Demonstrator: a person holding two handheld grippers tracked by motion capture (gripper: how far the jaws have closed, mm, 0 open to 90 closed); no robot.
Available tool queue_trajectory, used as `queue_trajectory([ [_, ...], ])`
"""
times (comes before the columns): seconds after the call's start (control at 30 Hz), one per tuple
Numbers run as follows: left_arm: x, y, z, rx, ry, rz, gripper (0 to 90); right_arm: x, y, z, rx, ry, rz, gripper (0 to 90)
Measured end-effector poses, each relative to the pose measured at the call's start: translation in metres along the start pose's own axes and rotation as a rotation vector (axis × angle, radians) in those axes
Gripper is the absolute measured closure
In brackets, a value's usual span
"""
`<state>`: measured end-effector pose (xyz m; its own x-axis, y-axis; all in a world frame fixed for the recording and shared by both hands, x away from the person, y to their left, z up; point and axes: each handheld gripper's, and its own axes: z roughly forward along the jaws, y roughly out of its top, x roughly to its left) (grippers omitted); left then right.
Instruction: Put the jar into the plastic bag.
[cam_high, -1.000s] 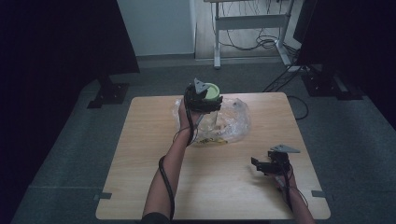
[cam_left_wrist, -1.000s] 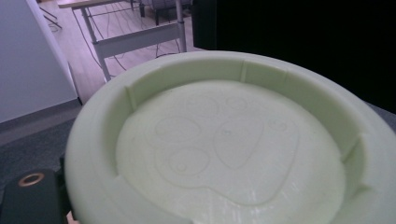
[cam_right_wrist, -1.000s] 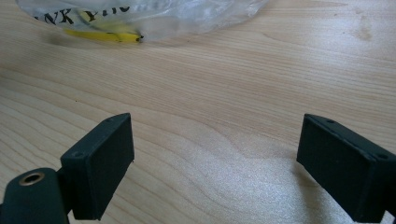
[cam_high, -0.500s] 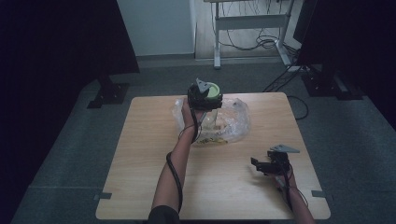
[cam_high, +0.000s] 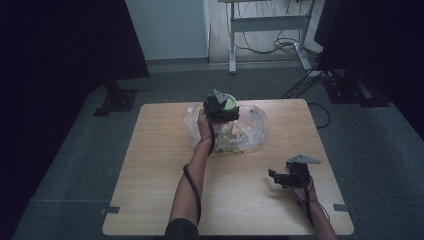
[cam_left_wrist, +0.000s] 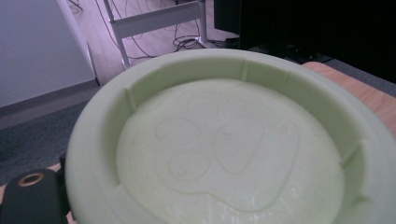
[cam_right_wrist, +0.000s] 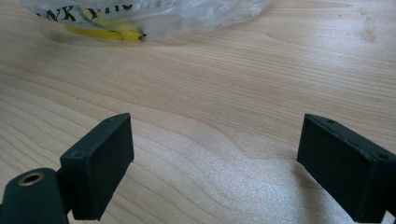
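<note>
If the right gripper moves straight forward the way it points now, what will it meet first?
Probably the clear plastic bag. The right gripper is open and low over bare table, with nothing between its jaws and the bag; depth is uncertain.

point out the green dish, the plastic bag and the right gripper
green dish (cam_left_wrist: 224, 154), left gripper view, its embossed inner floor
plastic bag (cam_high: 250, 131), high view, clear right side of it
right gripper (cam_right_wrist: 215, 172), right gripper view, midway between its open fingertips
</note>
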<state>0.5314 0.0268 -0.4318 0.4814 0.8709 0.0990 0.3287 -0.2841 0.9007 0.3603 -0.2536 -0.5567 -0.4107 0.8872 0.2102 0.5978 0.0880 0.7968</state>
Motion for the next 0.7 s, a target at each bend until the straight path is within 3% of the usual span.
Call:
queue_trajectory([
  [0.23, 0.0018, -0.001, -0.0015, 0.002, -0.006, -0.011, 10.7, -0.0003, 0.0001, 0.0003, 0.003, -0.001, 0.0, 10.4],
  [0.3, 0.0049, -0.0005, -0.0011, 0.035, 0.007, -0.014, 9.9, 0.0001, 0.0002, 0.0005, 0.005, -0.005, -0.003, 10.4],
  [0.37, 0.0058, -0.0013, 0.0, 0.079, 0.048, 0.012, 7.8, 0.0004, 0.0002, 0.0007, 0.005, -0.008, -0.004, 10.4],
  [0.7, 0.0096, -0.0036, -0.0069, 0.095, -0.004, -0.011, 3.0, 0.0009, 0.0003, 0.0007, 0.007, -0.012, -0.007, 10.1],
])
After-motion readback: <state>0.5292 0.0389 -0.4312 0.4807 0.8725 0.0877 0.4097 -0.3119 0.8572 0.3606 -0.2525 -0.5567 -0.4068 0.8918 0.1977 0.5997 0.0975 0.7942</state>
